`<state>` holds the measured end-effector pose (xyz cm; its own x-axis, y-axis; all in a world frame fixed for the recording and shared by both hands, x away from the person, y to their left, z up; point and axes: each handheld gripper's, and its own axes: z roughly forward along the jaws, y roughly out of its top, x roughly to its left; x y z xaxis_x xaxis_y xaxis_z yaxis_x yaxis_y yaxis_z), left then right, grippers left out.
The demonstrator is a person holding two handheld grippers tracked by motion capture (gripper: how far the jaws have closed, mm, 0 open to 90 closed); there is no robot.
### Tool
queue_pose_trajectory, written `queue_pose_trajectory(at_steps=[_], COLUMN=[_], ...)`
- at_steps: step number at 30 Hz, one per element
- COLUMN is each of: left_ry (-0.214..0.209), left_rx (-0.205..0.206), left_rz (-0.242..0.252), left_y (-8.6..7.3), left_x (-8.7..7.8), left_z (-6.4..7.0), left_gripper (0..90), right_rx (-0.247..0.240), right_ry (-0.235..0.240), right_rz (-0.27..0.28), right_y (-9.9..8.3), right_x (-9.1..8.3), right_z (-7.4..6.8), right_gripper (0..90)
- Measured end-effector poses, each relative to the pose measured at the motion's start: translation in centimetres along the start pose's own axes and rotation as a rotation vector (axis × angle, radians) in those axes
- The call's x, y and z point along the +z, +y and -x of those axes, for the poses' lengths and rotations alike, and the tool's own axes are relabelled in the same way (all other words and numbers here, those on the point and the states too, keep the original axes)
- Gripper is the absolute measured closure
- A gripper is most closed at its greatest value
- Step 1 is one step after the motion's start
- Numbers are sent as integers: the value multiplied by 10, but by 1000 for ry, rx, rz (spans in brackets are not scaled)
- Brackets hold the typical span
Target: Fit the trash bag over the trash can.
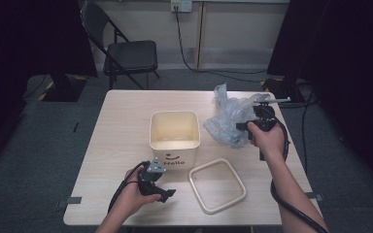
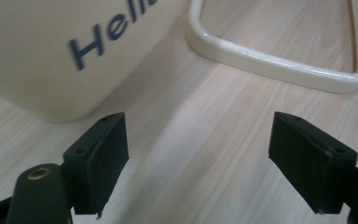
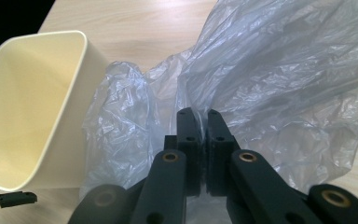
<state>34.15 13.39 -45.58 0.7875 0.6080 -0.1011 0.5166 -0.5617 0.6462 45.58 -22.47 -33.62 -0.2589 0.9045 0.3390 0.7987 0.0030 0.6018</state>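
Note:
A cream square bin (image 1: 174, 136) with "Hello" printed on its front stands mid-table; its wall (image 2: 37, 51) fills the upper left of the left gripper view and its open mouth (image 3: 25, 102) lies left in the right gripper view. A crumpled clear plastic bag (image 1: 228, 119) lies right of the bin. My right gripper (image 1: 245, 127) is shut on a fold of the bag (image 3: 270, 79), jaws pressed together. My left gripper (image 1: 167, 194) is open and empty near the front edge, jaws wide over bare wood (image 2: 198, 154). A cream square ring (image 1: 217, 185) lies flat beside it (image 2: 279, 65).
The light wooden table (image 1: 121, 126) has free room on its left half. A black folding chair (image 1: 124, 53) stands behind the table. Dark curtains hang at both sides, and cables run on the floor at the right.

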Motion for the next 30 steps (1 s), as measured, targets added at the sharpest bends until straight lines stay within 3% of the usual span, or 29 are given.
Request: queue_pose_trajectory(at_steps=[5,12,17,24,30], left_ry=[14,24,21,41,49], left_rx=[-16,-11,-30,-43,-51], left_rz=[16,11,25,59,73], left_y=[-1,-2,-3,-2,-2], left_x=[-7,-14,-17,-31,-38], left_z=[-5,-9,-12,-20,-23], left_gripper=[193,193,194,194,194], right_rx=[4,-24,-29,-73,-83], right_ry=[1,3,25,58,81], right_rz=[20,69,102,169,218], right_y=[8,28,33,41,46], right_x=[-4,-9,-8,-6,-9], right_z=[-9,-37,-53,-84,-99], right_gripper=[874,876,877,878,878])
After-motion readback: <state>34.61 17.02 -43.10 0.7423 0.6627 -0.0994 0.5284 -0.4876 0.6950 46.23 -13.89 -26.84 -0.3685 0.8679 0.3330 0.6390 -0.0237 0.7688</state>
